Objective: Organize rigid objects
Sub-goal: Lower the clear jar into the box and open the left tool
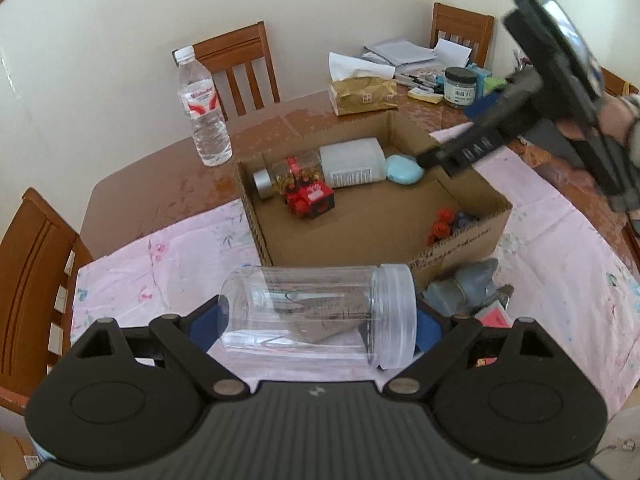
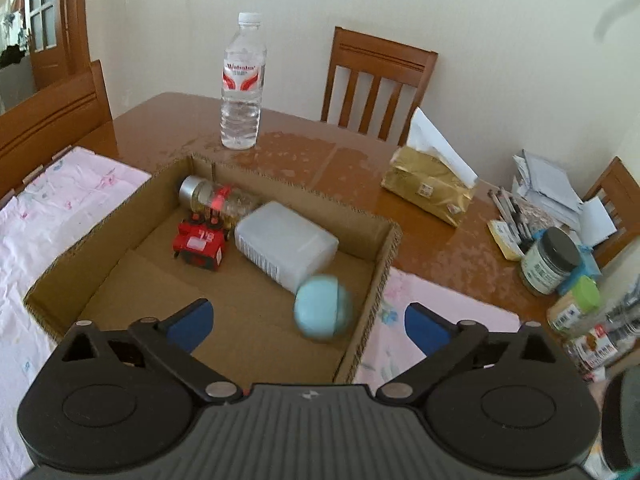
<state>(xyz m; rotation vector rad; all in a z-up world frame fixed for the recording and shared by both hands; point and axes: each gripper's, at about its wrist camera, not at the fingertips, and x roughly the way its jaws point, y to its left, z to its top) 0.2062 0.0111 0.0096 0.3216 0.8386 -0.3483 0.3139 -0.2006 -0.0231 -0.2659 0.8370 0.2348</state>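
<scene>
My left gripper [image 1: 316, 320] is shut on a clear plastic jar [image 1: 316, 316] with a clear lid, held sideways above the pink cloth just in front of the cardboard box [image 1: 472, 240]. My right gripper [image 2: 306, 326] is open and empty above the box's near right part [image 2: 360, 356]; it also shows in the left wrist view [image 1: 424, 160]. A light blue round object [image 2: 323, 306] lies blurred just ahead of it in the box. The box also holds a white bottle [image 2: 286, 246], a red toy truck [image 2: 202, 244], a silver-capped jar [image 2: 218, 198] and small red and blue pieces [image 1: 448, 224].
A water bottle [image 2: 242, 88] stands behind the box. A gold tissue pack [image 2: 430, 188], pens, papers and a dark-lidded jar [image 2: 550, 260] crowd the table's far right. A grey shark-like toy [image 1: 468, 284] lies before the box. Wooden chairs [image 2: 376, 84] ring the table.
</scene>
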